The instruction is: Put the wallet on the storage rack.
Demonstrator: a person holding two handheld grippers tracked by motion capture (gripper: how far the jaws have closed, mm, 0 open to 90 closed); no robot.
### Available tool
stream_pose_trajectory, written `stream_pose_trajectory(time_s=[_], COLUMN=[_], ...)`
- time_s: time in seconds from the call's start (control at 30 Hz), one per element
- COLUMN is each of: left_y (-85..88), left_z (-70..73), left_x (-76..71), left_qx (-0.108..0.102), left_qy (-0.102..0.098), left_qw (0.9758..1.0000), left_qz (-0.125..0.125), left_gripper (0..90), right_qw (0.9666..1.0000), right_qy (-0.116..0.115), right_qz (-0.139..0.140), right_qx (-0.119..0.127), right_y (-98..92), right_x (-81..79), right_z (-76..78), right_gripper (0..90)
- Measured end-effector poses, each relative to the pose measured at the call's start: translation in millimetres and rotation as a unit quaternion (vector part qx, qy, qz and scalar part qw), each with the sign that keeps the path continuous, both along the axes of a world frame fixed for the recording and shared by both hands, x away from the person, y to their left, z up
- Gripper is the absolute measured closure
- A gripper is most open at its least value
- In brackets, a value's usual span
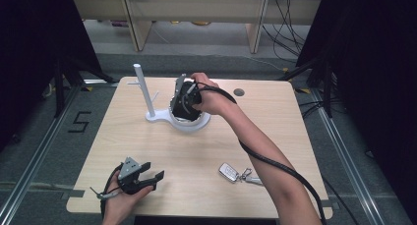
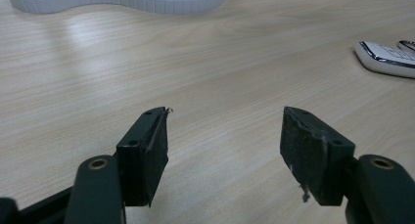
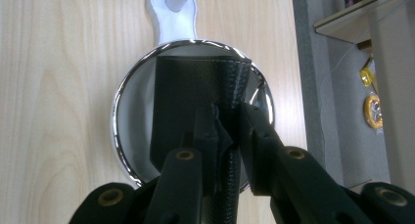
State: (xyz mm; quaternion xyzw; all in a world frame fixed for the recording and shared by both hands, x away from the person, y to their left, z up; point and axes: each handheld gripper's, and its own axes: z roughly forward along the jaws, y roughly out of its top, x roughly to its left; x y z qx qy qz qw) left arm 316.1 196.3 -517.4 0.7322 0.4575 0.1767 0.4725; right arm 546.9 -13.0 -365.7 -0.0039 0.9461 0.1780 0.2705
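right tool [image 1: 189, 95] at upper centre of the high view, over the round chrome-rimmed tray [image 3: 119, 116] of the white stand [image 1: 152, 118]. in the right gripper view its jaws sit narrow either side of the edge of a black leather wallet [image 3: 186, 101], which stands in the tray; whether the pads press on it, cannot tell. white post [image 1: 142, 87] rises just left of the tray. left tool [image 1: 142, 178] at lower left of the high view, resting on the worktop [image 1: 275, 126], jaws spread, nothing between. car key fob [image 1: 229, 172] lies lower right of centre, well apart from both.
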Motion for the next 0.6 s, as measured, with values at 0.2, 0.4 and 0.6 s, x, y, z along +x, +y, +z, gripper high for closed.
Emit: stream_pose_trajectory(time_s=[0.2, 0.4, 0.6], left_y=[0.7, 0.2, 0.5], left_z=[0.2, 0.1, 0.7], left_x=[0.2, 0.0, -0.7], left_qx=[0.001, -0.002, -0.003], left_qy=[-0.001, -0.003, -0.003], left_qw=[1.0000, 1.0000, 1.0000], left_qz=[-0.003, -0.002, -0.004], left_gripper=[34.1, 34.0, 34.0], right_qw=[0.9996, 0.9985, 0.9948], right_qy=[-0.025, -0.046, -0.046], right_qz=[0.014, -0.001, -0.028], right_qx=[0.004, 0.031, 0.087], right_y=[0.2, -3.9, -18.2], right_x=[5.6, 8.3, -1.3], right_z=[-2.4, -3.2, 8.5], right_gripper=[71.1, 58.2, 50.1])
